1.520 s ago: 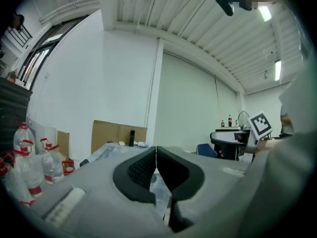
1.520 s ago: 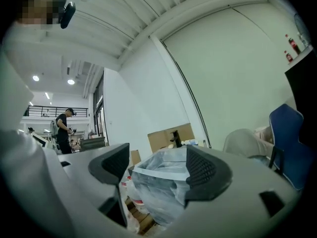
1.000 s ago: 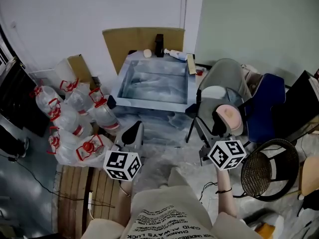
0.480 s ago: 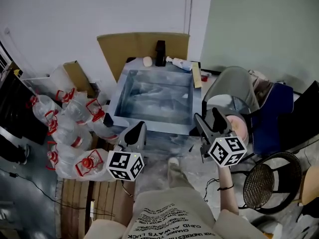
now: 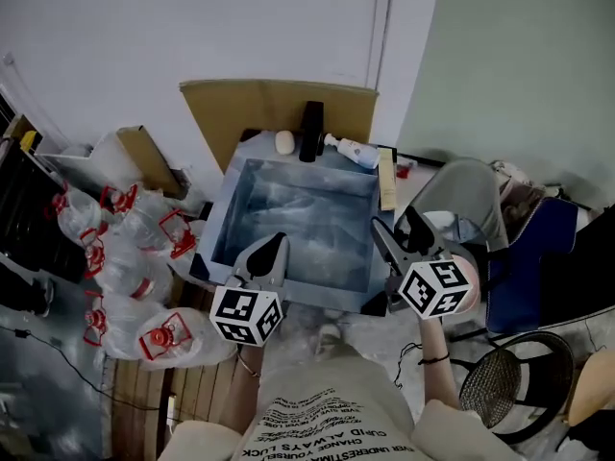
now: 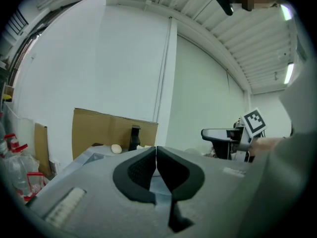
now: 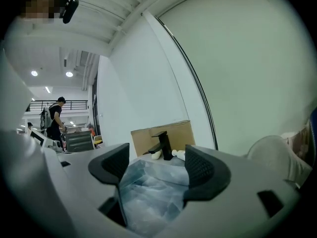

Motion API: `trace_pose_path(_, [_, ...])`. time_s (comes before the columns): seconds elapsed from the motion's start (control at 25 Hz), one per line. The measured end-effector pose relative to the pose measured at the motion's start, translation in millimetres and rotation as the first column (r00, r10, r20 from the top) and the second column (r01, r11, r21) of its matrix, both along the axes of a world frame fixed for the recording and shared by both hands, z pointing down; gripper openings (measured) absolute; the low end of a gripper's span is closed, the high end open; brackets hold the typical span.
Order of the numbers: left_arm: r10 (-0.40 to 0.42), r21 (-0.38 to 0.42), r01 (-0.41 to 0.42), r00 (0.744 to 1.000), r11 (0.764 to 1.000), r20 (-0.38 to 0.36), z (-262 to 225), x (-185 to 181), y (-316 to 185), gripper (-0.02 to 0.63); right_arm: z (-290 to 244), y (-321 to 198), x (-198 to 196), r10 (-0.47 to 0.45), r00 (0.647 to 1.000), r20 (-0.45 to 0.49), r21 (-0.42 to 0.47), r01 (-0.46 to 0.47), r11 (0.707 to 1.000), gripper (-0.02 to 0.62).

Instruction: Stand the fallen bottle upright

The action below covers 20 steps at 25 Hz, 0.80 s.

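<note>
A small white bottle (image 5: 354, 150) lies on its side on the back rim of the plastic-wrapped sink (image 5: 223, 221), just right of the black faucet (image 5: 311, 131). A pale oval soap (image 5: 284, 142) sits left of the faucet. My left gripper (image 5: 272, 250) hovers over the sink's front edge, shut and empty. My right gripper (image 5: 396, 229) is at the sink's front right corner, open with nothing between its fingers. In the right gripper view, the bottle (image 7: 179, 154) and faucet (image 7: 162, 145) show far ahead beyond the open jaws (image 7: 158, 170). The left gripper view shows its jaws (image 6: 156, 162) pressed together.
Several large water jugs with red caps (image 5: 125, 257) are piled left of the sink. Cardboard (image 5: 250, 109) leans on the wall behind it. A grey chair (image 5: 461, 195) and a wire basket (image 5: 500, 392) stand to the right. A person (image 7: 57, 115) stands far off.
The person has stepped toward the sink. Both grippers have moved forward from over the floor to the sink's front edge. Their jaws stand as before.
</note>
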<state>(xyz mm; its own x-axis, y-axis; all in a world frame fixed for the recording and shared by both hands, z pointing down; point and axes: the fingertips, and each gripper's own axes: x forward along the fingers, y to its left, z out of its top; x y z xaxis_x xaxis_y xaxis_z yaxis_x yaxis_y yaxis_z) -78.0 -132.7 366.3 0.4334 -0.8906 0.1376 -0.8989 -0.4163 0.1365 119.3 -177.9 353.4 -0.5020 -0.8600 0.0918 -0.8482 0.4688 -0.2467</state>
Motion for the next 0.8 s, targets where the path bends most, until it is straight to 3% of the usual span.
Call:
trace_pose_path(0.28, [-0.012,-0.026,0.012,1.000,1.000,0.000,12.3,3.5,-46.1,0.025,10.7,-57.7,-2.1,-0.023,1.000,-0.018,-0.016,0.023,1.000,0.347])
trace_pose_path(0.8, [-0.009,-0.082,0.009,1.000,0.997,-0.009,35.5,13.6,-103.8,0.025,28.5,-138.5,-18.1,-0.099,0.983,-0.157,-0.037,0.095,0.995,0.347])
